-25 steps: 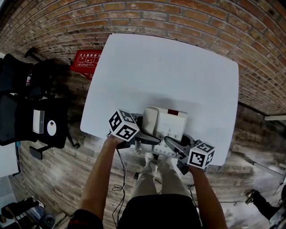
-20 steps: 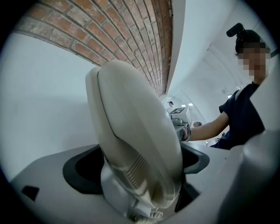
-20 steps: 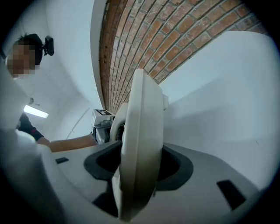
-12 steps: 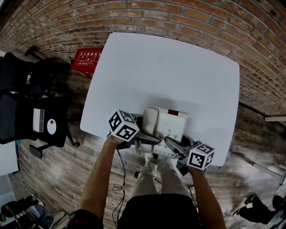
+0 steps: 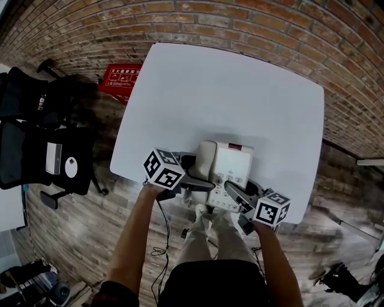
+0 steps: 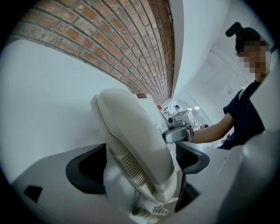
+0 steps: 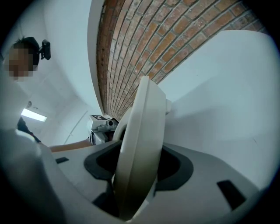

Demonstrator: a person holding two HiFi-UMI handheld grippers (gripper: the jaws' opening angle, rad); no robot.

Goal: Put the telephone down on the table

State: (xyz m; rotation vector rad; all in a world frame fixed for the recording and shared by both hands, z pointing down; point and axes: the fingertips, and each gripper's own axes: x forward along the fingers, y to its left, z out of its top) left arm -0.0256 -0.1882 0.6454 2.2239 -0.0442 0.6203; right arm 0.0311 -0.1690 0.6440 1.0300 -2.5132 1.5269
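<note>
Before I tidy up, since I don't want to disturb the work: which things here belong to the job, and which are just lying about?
Job: telephone, table, left claw, right claw (both gripping it).
Lying about: red sign, black chairs.

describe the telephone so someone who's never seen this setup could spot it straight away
Find the big white table before the brick wall. At its near edge, gripped between the left gripper and the right gripper, is the telephone. It is the only cream box there, handset along its left side, a dark red strip at its far edge.
</note>
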